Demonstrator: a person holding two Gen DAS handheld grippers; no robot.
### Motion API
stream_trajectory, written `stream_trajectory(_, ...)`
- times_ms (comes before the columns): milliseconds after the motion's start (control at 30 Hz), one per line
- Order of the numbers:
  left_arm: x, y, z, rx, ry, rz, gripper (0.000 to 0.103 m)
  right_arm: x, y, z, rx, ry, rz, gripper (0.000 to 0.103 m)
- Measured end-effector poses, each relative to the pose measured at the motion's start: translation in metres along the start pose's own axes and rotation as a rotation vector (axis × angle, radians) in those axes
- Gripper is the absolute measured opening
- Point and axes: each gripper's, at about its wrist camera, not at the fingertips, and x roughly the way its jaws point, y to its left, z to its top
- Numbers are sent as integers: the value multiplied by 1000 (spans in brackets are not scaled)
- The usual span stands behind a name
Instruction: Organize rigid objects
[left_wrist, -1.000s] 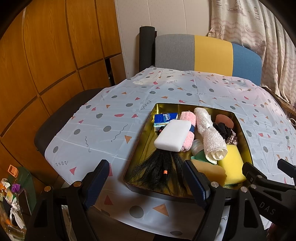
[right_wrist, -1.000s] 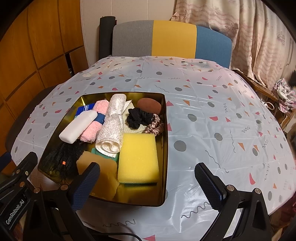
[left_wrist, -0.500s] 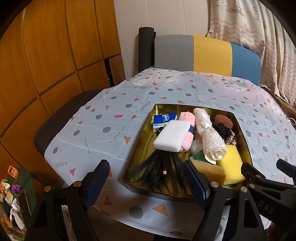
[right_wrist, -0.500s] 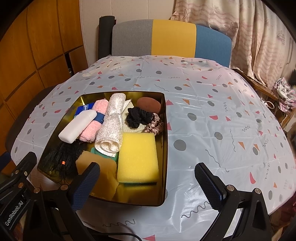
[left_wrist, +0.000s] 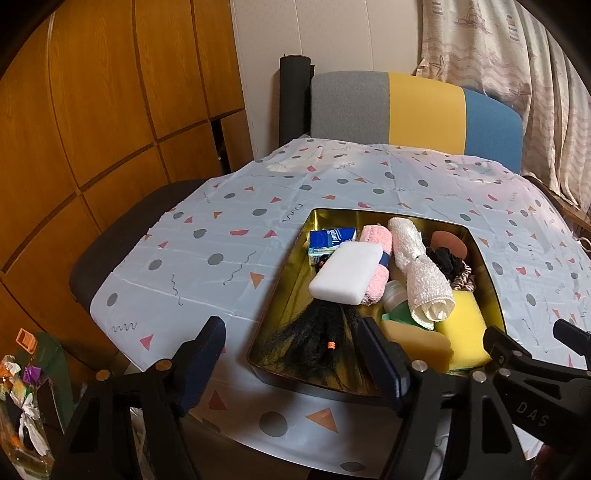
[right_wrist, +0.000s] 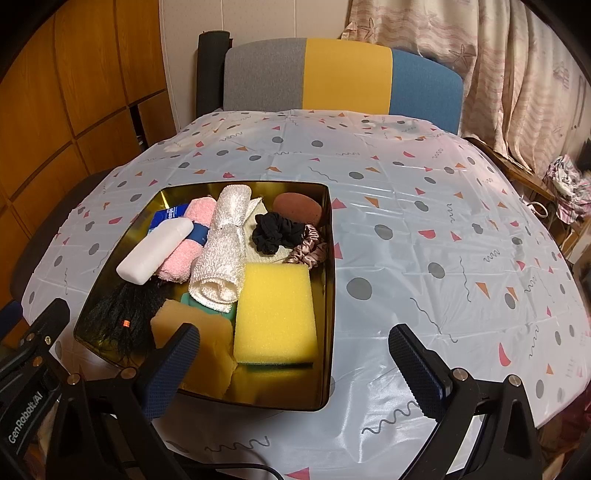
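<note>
On a table draped in a confetti-patterned cloth (right_wrist: 424, 229), a gold tin tray (right_wrist: 330, 295) sits crowded with toiletries and sponges while two handheld grippers hover at its near edge. Inside the tray lie a white rectangular block (left_wrist: 347, 272) propped across a rolled pink towel (left_wrist: 376, 258), a rolled white cloth (right_wrist: 221, 243), a blue tissue pack (left_wrist: 330, 240), a large yellow sponge (right_wrist: 275, 314), an orange sponge (right_wrist: 195, 328), dark and satin scrunchies (right_wrist: 295, 236) and a bundle of black hair (left_wrist: 317, 339). The left gripper (left_wrist: 291, 365) holds nothing; its jaws have just been closing but remain well apart, straddling the tray's near left corner. The right gripper (right_wrist: 295, 365) stands wide open and empty above the tray's near right corner. Stiff pieces look few: the white block and a green-and-white bottle (left_wrist: 397, 299) half buried under the white cloth. The block appears light and firm, best pinched across its narrow width; the bottle looks smooth and likely slippery, and it would need the cloth shifted first.
</note>
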Motion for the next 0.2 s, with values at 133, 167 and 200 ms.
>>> stream_trajectory(133,0,0,0,3,-2,5,75,0,0,0,-1,1,0,103)
stream_trajectory(167,0,0,0,3,-2,6,75,0,0,0,0,1,0,103)
stream_trajectory(200,1,1,0,4,0,4,75,0,-1,0,0,0,-1,103)
